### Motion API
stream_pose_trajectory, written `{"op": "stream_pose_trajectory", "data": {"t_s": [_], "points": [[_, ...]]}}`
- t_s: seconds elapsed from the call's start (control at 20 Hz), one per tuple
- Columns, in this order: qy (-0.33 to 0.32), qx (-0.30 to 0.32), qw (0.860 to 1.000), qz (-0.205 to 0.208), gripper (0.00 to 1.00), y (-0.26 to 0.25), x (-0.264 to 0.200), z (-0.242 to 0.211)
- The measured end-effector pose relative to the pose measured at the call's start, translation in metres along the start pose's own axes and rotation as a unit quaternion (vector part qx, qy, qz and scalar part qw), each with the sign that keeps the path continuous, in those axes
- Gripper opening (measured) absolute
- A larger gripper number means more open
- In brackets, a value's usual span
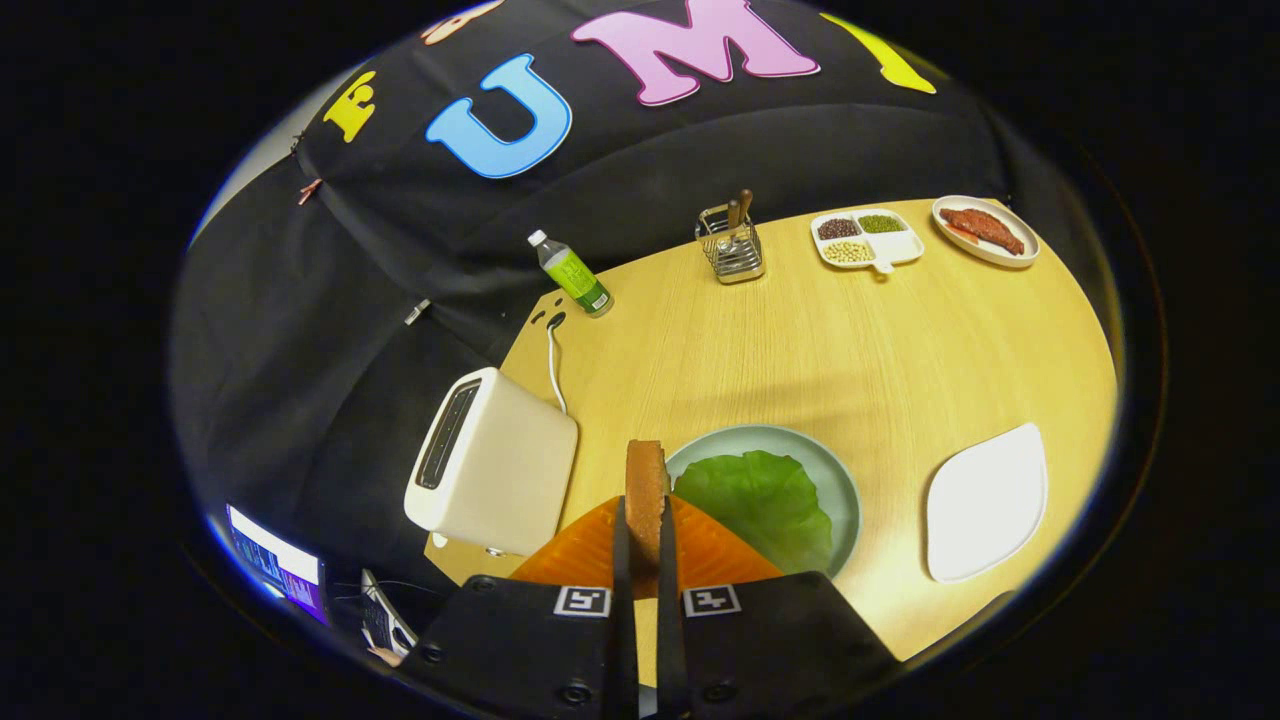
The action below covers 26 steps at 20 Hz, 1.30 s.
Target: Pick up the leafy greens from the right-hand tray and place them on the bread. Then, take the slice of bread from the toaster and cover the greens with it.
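The tongs (645, 540) pinch a slice of bread (646, 492) on edge between both fingers, raised above the bench (850, 340). Just beyond it, the leafy greens (762, 502) lie on a pale green plate (840, 478) (covering most of it), with the toaster (490, 462) alongside and a white tray (985, 502) opposite.

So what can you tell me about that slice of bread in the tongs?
The slice of bread is brown and toasted-looking, seen edge-on and standing upright. The tongs are shut on it, one orange finger pressing each flat side. It is held in the air beside the white toaster, just short of the lettuce leaf on the pale green plate.
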<state>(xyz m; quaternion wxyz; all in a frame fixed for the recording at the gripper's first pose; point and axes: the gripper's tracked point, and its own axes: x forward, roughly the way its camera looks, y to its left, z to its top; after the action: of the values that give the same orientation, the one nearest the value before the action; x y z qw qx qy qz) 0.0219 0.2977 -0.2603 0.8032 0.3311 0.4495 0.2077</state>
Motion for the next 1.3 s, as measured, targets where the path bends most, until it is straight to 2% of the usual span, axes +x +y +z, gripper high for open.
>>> {"op": "stream_pose_trajectory", "data": {"t_s": [0.1,0.4,0.65,0.7,0.8,0.9,1.1,1.2,1.25,1.3], "points": [[0.000,0.011,1.000,-0.001,0.12,-0.009,0.011,-0.002],[0.037,-0.018,0.997,-0.068,0.12,-0.077,0.040,-0.023],[0.052,-0.033,0.995,-0.077,0.12,-0.100,0.052,-0.035],[0.052,-0.042,0.994,-0.083,0.15,-0.105,0.052,-0.036],[0.049,-0.069,0.990,-0.111,0.31,-0.120,0.053,-0.036],[0.042,-0.090,0.989,-0.110,0.55,-0.120,0.051,-0.033],[0.035,-0.122,0.986,-0.109,0.67,-0.117,0.046,-0.027],[0.024,-0.122,0.986,-0.107,0.79,-0.114,0.040,-0.022],[0.015,-0.128,0.986,-0.109,0.90,-0.114,0.036,-0.016],[0.006,-0.134,0.985,-0.111,0.94,-0.115,0.031,-0.010]]}}
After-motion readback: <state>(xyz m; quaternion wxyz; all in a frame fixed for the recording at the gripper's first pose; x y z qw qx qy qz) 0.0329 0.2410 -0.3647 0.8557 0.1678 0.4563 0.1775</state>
